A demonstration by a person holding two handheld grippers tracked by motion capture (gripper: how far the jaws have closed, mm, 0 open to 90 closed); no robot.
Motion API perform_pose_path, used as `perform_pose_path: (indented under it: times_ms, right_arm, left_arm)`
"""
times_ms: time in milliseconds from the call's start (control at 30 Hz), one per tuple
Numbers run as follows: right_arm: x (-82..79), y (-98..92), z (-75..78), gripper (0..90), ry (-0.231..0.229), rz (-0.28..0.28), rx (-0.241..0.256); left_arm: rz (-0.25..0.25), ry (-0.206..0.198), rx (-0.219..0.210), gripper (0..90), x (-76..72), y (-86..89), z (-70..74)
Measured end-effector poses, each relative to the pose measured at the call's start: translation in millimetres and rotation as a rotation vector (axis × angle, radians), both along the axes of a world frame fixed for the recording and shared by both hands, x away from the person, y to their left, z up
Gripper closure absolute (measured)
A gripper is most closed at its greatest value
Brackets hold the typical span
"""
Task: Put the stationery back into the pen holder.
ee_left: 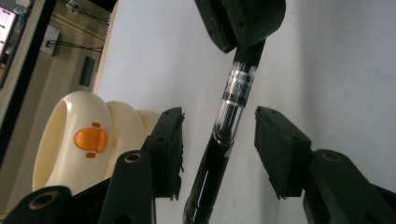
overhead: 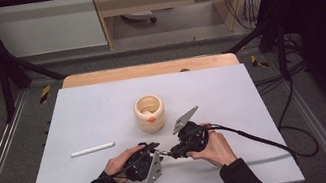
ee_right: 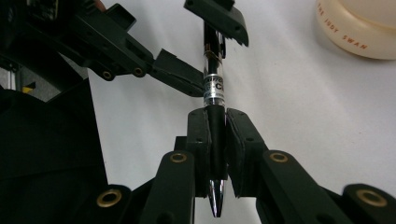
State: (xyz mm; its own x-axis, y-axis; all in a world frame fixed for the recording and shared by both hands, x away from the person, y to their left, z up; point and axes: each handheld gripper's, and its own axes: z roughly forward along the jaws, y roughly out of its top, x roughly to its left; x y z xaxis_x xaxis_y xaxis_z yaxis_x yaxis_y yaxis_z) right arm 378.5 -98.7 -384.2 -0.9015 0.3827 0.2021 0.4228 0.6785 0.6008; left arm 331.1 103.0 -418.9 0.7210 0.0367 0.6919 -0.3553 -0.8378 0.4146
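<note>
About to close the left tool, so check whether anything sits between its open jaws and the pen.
Nothing visible does. The pen lies in the open gap of the left tool, its jaws bare either side; the right tool clamps its tip end.

In the high view the pen (overhead: 165, 152) is too small to make out between the grippers. The lettering on its band (ee_left: 239, 80) is blurred. The cup (ee_right: 359, 28) is cut off by the right gripper view's top edge.

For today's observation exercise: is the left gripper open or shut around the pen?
Open. In the left gripper view, the left gripper has its jaws apart on either side of the pen, with gaps showing.
</note>
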Motion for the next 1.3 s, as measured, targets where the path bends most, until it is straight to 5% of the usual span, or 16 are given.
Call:
perform_pose_path:
  times_ms: [500, 700, 1000, 1300]
  right_arm:
    - [-0.6, 3.4, 0.8, 80.5, 0.008, 0.010, -0.018]
    - [-1.1, 4.1, -0.3, 80.4, 0.016, 0.009, -0.020]
    - [-0.5, 3.8, 0.1, 79.6, 0.038, -0.004, -0.005]
    - [-2.4, -9.1, 9.7, 66.5, -0.011, -0.043, 0.059]
  left_arm:
    - [-0.081, -0.157, 0.100, 72.9, -11.5, -9.8, -11.8]
    - [-0.087, -0.183, 0.121, 78.0, -13.3, -10.7, -13.9]
    - [-0.080, -0.168, 0.113, 78.5, -13.5, -9.5, -12.2]
    - [-0.031, -0.121, 0.098, 78.5, -10.1, -6.5, -11.2]
